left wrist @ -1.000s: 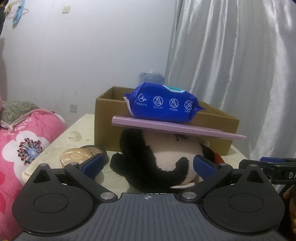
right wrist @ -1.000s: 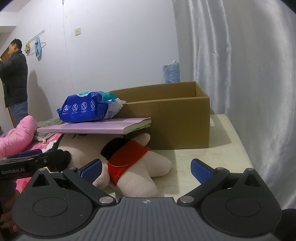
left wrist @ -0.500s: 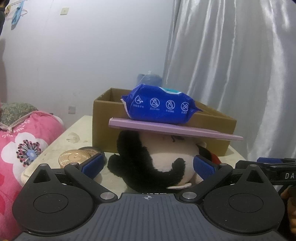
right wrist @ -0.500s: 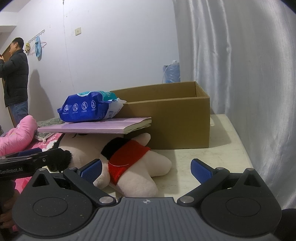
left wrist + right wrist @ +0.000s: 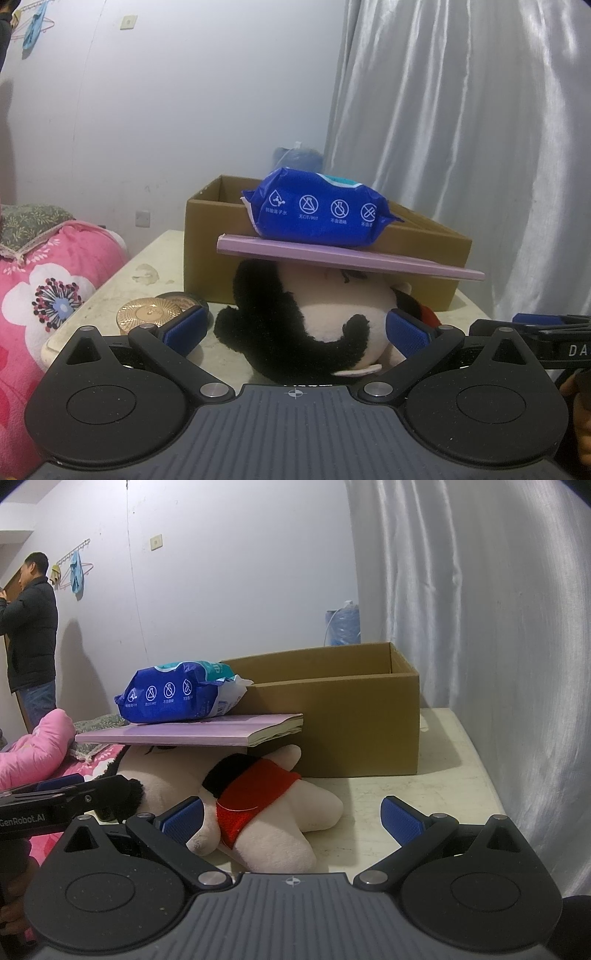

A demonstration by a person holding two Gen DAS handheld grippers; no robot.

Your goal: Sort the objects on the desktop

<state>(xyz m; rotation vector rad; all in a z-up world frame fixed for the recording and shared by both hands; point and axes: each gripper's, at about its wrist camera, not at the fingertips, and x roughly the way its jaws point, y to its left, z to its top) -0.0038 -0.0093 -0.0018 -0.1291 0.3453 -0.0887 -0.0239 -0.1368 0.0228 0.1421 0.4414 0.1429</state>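
**Desktop objects stacked before the box, both grippers spread**

Desktop objects sit piled on a pale table. At the left edge lies a pink floral blanket. Next comes a gold round tin, resting on the table just beside the left gripper, whose blue pads stand wide apart, holding nothing. Between those pads lies a plush toy, black and cream, with red cloth on its body in the right wrist view. A purple book rests flat on the toy, and a blue wipes pack sits on the book. Behind stands an open cardboard box. Rightmost, the right gripper is also spread wide and empty, the toy's legs lying between its pads.
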